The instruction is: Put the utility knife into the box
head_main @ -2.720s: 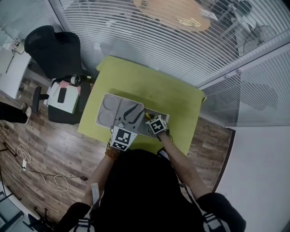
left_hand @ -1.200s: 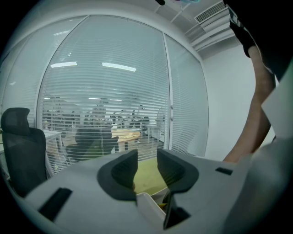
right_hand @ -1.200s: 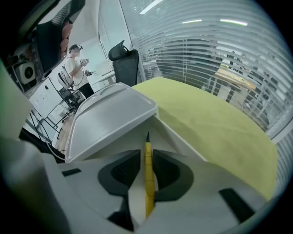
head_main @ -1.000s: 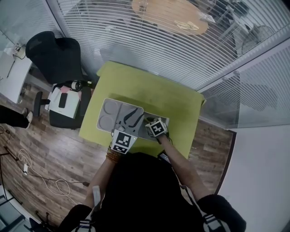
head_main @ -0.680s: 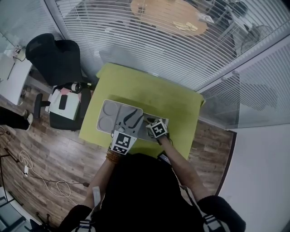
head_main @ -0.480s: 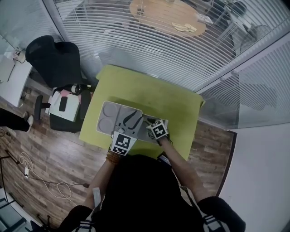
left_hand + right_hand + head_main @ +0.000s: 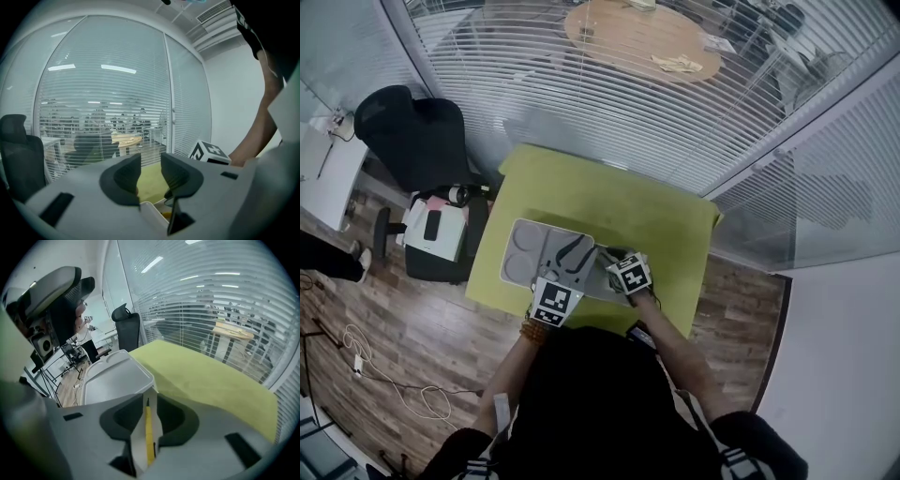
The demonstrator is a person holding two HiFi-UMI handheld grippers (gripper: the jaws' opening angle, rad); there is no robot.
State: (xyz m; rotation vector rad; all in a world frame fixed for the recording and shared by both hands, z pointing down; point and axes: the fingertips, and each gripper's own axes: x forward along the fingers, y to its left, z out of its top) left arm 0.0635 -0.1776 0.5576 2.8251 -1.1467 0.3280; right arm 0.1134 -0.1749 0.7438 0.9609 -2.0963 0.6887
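Where the right gripper view looks along the jaws, your right gripper [image 7: 149, 402] pinches the utility knife [image 7: 149, 433], with its yellow strip upright between the pads. Beyond the knife's tip you see a corner of the pale grey box [image 7: 112, 380] on the green table [image 7: 211, 380]. In the left gripper view, your left gripper [image 7: 150, 165] has its jaws spread with nothing between them. The table and the box's rim show through the gap, and the right gripper appears at the right. From the head view, the box lies on the table's near half. The left gripper is at its near edge and the right gripper at its right end.
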